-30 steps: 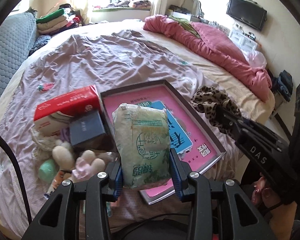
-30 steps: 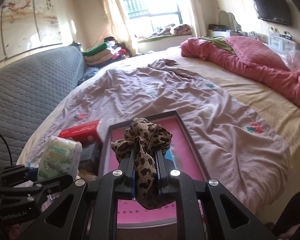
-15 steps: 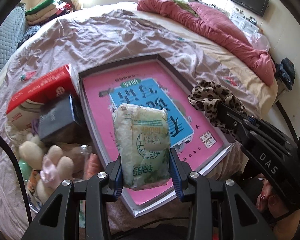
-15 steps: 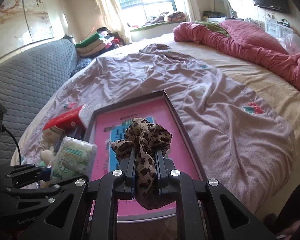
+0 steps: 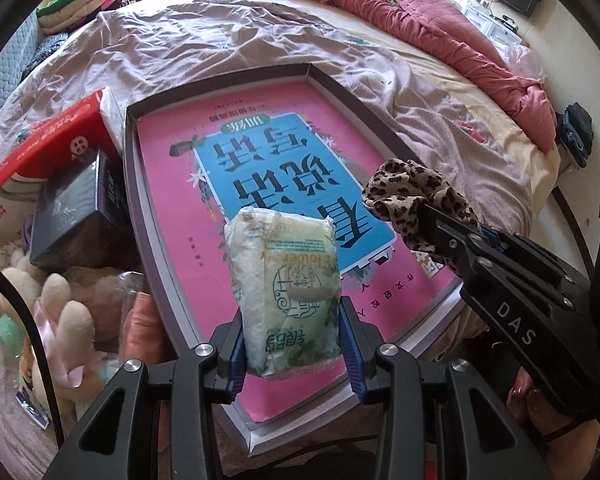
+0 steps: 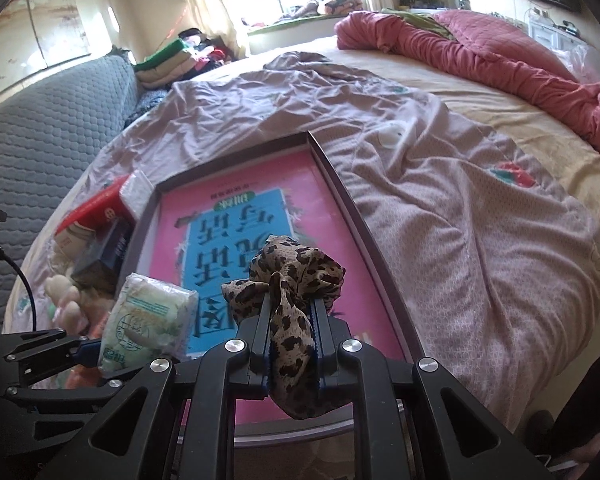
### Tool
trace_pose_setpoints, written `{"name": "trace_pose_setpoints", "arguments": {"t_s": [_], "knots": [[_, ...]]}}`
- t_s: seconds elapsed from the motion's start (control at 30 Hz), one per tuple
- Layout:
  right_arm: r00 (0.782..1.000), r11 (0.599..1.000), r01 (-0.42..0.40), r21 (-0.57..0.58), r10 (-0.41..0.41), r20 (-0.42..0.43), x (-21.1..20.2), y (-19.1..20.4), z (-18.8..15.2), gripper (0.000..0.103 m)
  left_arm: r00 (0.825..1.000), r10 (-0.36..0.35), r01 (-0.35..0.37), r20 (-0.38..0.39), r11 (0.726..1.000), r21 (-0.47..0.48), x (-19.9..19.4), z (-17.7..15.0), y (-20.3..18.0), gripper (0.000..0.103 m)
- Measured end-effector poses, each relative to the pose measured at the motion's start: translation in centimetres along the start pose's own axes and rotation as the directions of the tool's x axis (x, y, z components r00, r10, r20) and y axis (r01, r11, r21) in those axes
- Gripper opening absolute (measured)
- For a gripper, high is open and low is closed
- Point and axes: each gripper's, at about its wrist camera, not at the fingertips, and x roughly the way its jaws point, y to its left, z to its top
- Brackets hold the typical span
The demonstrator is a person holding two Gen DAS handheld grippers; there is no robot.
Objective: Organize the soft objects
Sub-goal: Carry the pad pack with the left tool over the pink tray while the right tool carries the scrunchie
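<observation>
Both grippers now hang lower over the tray [image 5: 332, 80]: left gripper [image 5: 292, 344] jaws grip the tissue pack [image 5: 284, 284], right gripper [image 6: 290, 336] jaws pinch the scarf [image 6: 296, 272].

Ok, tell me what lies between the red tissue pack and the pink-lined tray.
In the left wrist view, a dark blue box sits between the red tissue pack and the tray's left wall, leaning against both. The right wrist view agrees.
</observation>
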Motion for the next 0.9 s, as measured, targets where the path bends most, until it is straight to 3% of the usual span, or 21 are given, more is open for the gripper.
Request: {"name": "trace_pose_setpoints", "arguments": {"t_s": [0.27,0.53,0.9], "knots": [[1.0,1.0,0.015,-0.002,-0.015,-0.027,1.6,-0.2,-0.4,0.02,1.0,-0.007,0.007,-0.024,1.0,0.005,1.0,-0.2,-0.2,0.041],[0.999,1.0,0.03,-0.004,-0.031,-0.035,1.8,-0.2,-0.5,0.032,0.999,-0.014,0.014,-0.042,1.0,-0.005,1.6,-0.3,0.0,0.041],[0.999,0.999,0.037,0.0,-0.037,-0.029,1.5,-0.5,-0.5,0.037,0.999,-0.009,0.008,-0.048,1.0,-0.012,1.6,-0.3,0.5,0.044]]}}
